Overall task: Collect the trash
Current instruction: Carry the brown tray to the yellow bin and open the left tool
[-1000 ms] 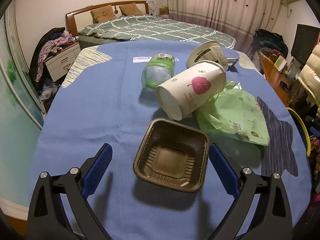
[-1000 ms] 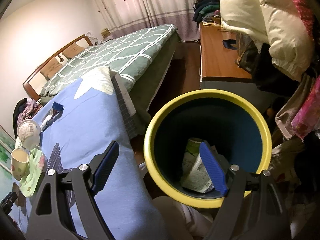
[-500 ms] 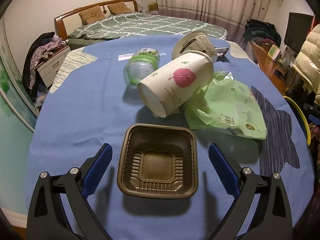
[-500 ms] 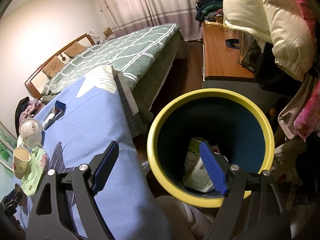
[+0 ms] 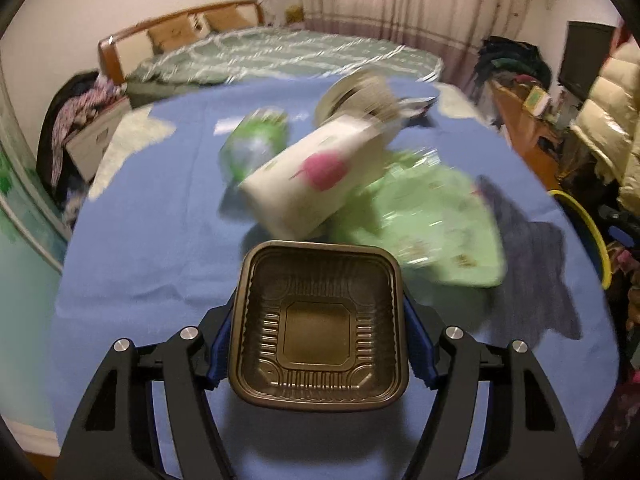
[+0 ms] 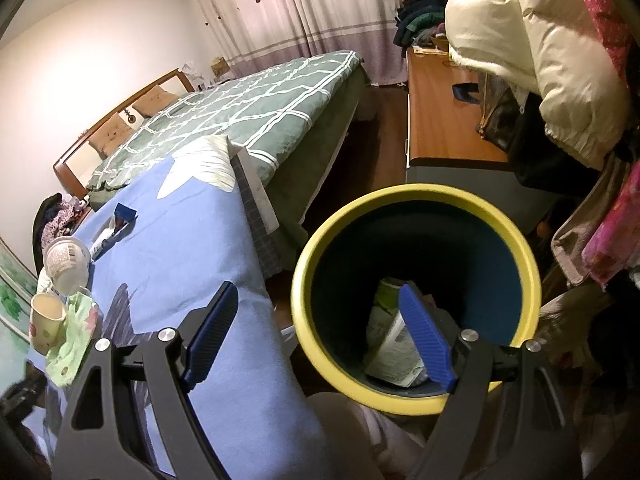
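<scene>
A brown plastic tray sits between the blue pads of my left gripper. The jaws are closing, and both pads touch the tray's sides. Behind it on the blue tablecloth lie a paper cup with a red leaf, a green bottle, a white tub and a green plastic bag, all blurred. My right gripper stands open and holds nothing, over the near rim of a yellow-rimmed bin with paper trash at its bottom.
The bin stands on the floor off the table's edge, beside a wooden desk piled with a cream coat. A bed lies beyond the table. A small blue box lies at the table's far side.
The left jaws have closed in from wide open onto the tray's two sides, and the tray now fills the space between them. The right gripper has stayed put.
</scene>
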{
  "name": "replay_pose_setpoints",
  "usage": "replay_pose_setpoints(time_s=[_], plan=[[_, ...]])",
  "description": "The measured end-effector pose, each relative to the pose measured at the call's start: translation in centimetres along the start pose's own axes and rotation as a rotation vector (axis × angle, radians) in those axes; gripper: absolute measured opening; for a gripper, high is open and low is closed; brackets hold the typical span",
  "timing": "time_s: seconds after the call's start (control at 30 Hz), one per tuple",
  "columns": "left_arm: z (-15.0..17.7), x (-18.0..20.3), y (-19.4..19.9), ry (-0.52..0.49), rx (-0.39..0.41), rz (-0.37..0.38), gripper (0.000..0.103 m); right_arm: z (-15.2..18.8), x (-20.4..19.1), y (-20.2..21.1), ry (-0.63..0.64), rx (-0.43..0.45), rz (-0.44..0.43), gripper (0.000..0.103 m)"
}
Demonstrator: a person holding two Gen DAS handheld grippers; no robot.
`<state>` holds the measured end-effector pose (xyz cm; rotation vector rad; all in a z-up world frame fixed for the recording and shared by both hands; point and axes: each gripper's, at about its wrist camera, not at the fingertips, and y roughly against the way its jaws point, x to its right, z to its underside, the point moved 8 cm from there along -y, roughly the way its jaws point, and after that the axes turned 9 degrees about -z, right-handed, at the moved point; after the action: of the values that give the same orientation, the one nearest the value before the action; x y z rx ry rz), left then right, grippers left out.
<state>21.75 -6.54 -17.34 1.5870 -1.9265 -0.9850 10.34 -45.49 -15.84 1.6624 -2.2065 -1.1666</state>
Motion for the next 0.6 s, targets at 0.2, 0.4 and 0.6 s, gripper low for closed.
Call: replay_pose_setpoints(time_s=[0.2, 0.4, 0.6], plan=[[-2.9, 6.2, 3.5, -0.072, 0.079, 0.086, 0.068, 0.3, 1.7, 1.2, 0.021, -0.003, 0.021, 0.078], [-6.0, 16.2, 4.0, -0.171, 0.099, 0.218, 0.068, 0.7, 3.3, 2.9, 0.04, 0.002, 0.032, 0.078], [-8.0, 26.6, 3.1, -0.271, 0.064, 0.333, 0.069, 0.8, 5.6, 5.0, 0.058, 0.014, 0.077, 0.078]])
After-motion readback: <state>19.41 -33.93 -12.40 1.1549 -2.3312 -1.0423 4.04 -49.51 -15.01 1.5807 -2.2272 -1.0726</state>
